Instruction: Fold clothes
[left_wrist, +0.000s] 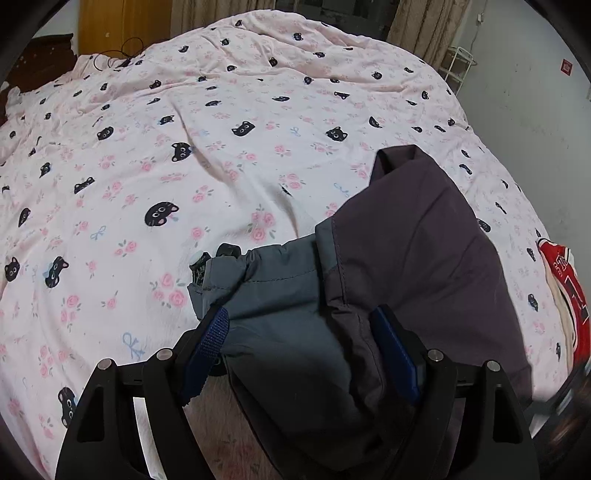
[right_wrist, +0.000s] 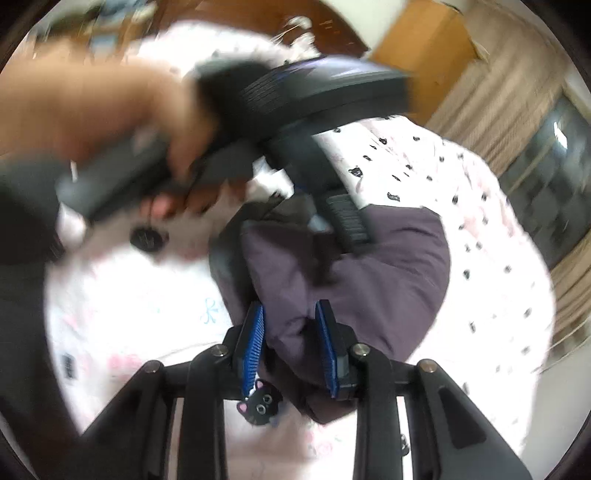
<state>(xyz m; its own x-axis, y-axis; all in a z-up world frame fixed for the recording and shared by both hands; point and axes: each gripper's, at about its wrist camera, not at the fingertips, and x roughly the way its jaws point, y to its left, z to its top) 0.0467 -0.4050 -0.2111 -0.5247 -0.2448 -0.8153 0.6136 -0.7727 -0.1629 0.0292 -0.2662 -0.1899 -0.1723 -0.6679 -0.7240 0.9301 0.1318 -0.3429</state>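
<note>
- The garment (left_wrist: 399, 258), a dark purple-grey piece with a slate-blue gathered band, lies bunched on the bed (left_wrist: 184, 155), near the bed's close edge and toward its right side in the left wrist view.
- The left tongs (left_wrist: 306, 350) straddle a thick fold of the garment: the blue pads sit on either side of the cloth and seem to press it, so they are grasping the garment with the jaws set wide.
- The right tongs (right_wrist: 291, 339) have a puffed lump of the same purple-grey cloth (right_wrist: 351, 280) between their blue pads, which bulge the fabric; they too are clenched on the garment.
- In the right wrist view, which is blurred, a person's hand (right_wrist: 122, 122) holds the other tool's handle above the cloth.
- The bed carries a pink sheet printed with black cat faces and roses.
- A red jersey (left_wrist: 565, 288) lies at the bed's right edge, apart from the garment.
</note>
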